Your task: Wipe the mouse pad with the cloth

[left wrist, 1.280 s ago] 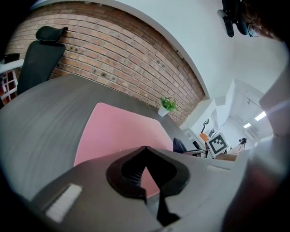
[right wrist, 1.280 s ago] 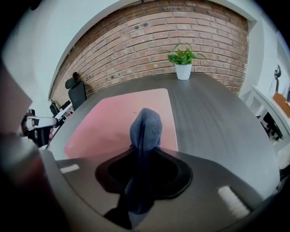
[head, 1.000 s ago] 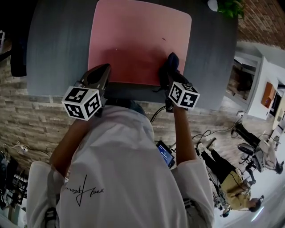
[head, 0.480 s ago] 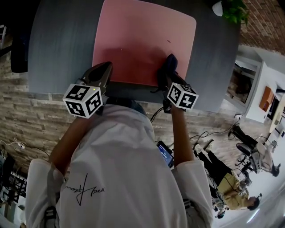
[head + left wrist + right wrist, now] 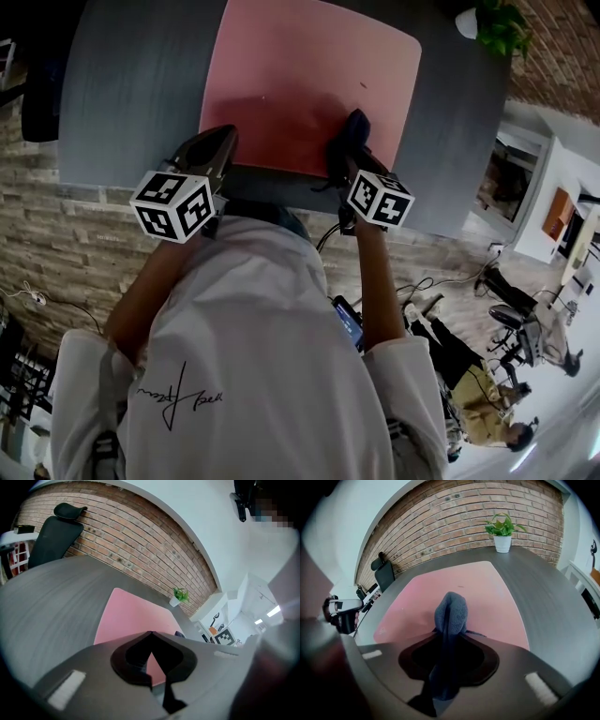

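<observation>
Pinching cloth [image 5: 451, 613], right gripper [image 5: 449, 637] alone.

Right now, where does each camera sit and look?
Head view: on the head, steeply down at the flat pink mouse pad, grey table; white shirt, arms show.
Left gripper view: on the left gripper, along its shut empty jaws, over the pad.
Right gripper view: on the right gripper, along jaws shut on the dark blue cloth.
Shared: both gripper views show the pad and potted green plant.

Pink mouse pad [image 5: 300, 84], dark blue cloth [image 5: 451, 611], seemingly streaked grey table [image 5: 131, 94].
</observation>
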A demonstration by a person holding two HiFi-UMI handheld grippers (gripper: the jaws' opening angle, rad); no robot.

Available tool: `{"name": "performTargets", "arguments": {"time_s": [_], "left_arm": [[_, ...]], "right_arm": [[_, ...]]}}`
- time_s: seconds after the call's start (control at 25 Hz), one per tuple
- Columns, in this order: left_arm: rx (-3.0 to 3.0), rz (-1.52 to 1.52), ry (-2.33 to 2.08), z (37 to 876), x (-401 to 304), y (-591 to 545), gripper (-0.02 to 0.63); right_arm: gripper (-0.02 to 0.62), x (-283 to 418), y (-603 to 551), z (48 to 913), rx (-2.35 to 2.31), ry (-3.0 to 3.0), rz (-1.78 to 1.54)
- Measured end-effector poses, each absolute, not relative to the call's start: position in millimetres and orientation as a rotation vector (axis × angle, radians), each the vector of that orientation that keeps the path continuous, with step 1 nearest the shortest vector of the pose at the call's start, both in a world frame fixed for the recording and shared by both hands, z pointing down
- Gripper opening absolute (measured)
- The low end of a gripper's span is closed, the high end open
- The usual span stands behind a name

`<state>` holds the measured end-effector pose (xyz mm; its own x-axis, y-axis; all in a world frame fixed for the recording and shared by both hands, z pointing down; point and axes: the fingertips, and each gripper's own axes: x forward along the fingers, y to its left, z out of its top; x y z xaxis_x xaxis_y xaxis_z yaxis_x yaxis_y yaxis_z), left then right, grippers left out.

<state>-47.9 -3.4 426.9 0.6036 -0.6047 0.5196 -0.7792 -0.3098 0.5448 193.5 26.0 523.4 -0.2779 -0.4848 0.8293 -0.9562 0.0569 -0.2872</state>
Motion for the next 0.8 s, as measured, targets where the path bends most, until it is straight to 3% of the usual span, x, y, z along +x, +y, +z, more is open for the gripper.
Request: {"name": "performTargets", "arguments": {"time_s": [0.8], "left_arm": [[2.016,0.240,-1.089,424.6,-41.7,0.8,0.014]], "right_arm": [[0.104,153.0,26.3,524.7,1.326,-1.860,1.141]]}}
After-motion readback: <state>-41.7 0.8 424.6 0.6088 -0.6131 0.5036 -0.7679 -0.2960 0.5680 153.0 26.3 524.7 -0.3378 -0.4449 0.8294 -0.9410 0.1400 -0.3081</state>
